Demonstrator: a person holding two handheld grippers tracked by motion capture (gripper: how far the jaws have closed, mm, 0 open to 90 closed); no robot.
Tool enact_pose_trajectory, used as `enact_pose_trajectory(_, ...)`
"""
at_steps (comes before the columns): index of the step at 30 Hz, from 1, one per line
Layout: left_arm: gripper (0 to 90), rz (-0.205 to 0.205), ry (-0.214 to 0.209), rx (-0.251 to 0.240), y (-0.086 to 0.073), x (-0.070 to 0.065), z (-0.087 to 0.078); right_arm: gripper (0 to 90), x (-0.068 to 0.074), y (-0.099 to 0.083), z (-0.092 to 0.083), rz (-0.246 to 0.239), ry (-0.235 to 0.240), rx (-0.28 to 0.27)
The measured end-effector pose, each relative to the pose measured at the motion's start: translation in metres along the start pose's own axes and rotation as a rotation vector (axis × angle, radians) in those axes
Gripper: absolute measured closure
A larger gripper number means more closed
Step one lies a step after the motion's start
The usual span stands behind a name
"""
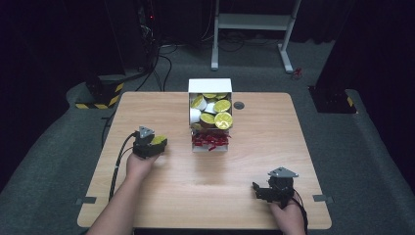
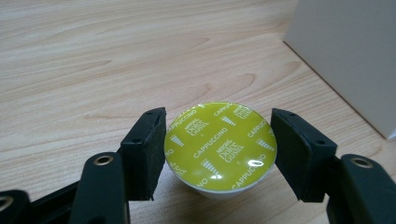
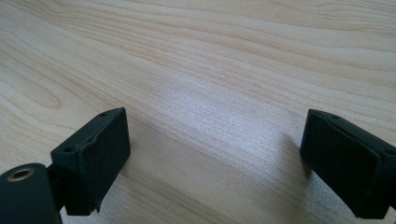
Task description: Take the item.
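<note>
Black jaws of the left gripper [image 2: 219, 154] clamp a lime-lidded Dolce Gusto cappuccino capsule [image 2: 220, 145] by its sides, foil lid facing the camera, low over the table [image 2: 93, 56]. In the high view the same capsule [image 1: 158, 140] sits in the left gripper [image 1: 155, 145] near the table's left side, well apart from the white box [image 1: 210, 85] at the middle rear. That box holds many more capsules [image 1: 217, 113], lime lids and white bodies mixed; its near end carries a red-patterned panel [image 1: 210, 141]. A corner of the box wall [image 2: 345, 51] appears just beside the held capsule in the left gripper view. Right gripper [image 1: 266, 192]: jaws wide, nothing between them, over bare wood at the near right (compare [image 3: 215, 154]). Progress, as judged: one capsule is out of the box and about to be set down; no other lies on the table, so nearly all the unloading remains.
</note>
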State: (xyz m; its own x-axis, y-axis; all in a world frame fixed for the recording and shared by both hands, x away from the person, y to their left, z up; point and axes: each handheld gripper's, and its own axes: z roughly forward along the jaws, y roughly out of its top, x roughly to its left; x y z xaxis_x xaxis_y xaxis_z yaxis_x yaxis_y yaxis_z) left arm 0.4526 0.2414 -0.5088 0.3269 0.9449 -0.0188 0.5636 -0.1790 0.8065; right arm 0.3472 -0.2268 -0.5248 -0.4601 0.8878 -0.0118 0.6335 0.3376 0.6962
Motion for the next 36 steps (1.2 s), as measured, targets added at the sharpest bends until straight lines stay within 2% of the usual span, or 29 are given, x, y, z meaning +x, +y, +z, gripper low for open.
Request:
enact_pose_trajectory(5, 38.3, 0.007, 0.006, 0.007, -0.003, 0.001, 0.0, 8.3, 0.0, 0.0, 0.0, 0.0, 0.0, 0.0)
enact_pose_trajectory(10, 37.8, -0.005, -0.002, 0.008, -0.003, 0.002, 0.0, 8.4, 0.0, 0.0, 0.0, 0.0, 0.0, 0.0)
enact_pose_trajectory(14, 30.9, -0.003, -0.019, 0.006, -0.001, 0.003, -0.003, 8.4, 0.0, 0.0, 0.0, 0.0, 0.0, 0.0)
enact_pose_trajectory(15, 29.1, -0.025, -0.045, 0.006, 0.0, 0.003, -0.004, 8.4, 0.0, 0.0, 0.0, 0.0, 0.0, 0.0)
enact_pose_trajectory(17, 26.0, -0.02, -0.055, 0.003, 0.001, 0.004, -0.006, 8.4, 0.0, 0.0, 0.0, -0.001, 0.0, 0.0)
enact_pose_trajectory(20, 23.4, -0.038, -0.074, -0.007, 0.004, 0.005, -0.009, 8.4, 0.0, 0.0, 0.0, 0.0, 0.001, 0.0)
enact_pose_trajectory(23, 22.6, -0.049, -0.091, -0.016, 0.006, 0.005, -0.014, 8.4, 0.0, 0.0, 0.0, 0.0, 0.001, 0.001)
enact_pose_trajectory(24, 22.3, -0.032, -0.093, -0.014, 0.006, 0.005, -0.015, 8.4, 0.0, 0.0, 0.0, 0.001, 0.001, 0.001)
enact_pose_trajectory(27, 22.0, -0.046, -0.107, -0.026, 0.007, 0.005, -0.02, 8.4, 0.0, 0.0, 0.0, 0.0, 0.001, 0.0)
enact_pose_trajectory(30, 21.8, -0.039, -0.11, -0.029, 0.006, 0.005, -0.025, 8.4, 0.0, 0.0, 0.0, 0.0, 0.001, 0.001)
enact_pose_trajectory(36, 19.2, -0.053, -0.132, -0.026, 0.005, 0.005, -0.032, 8.4, 0.001, 0.0, 0.0, 0.004, 0.001, 0.002)
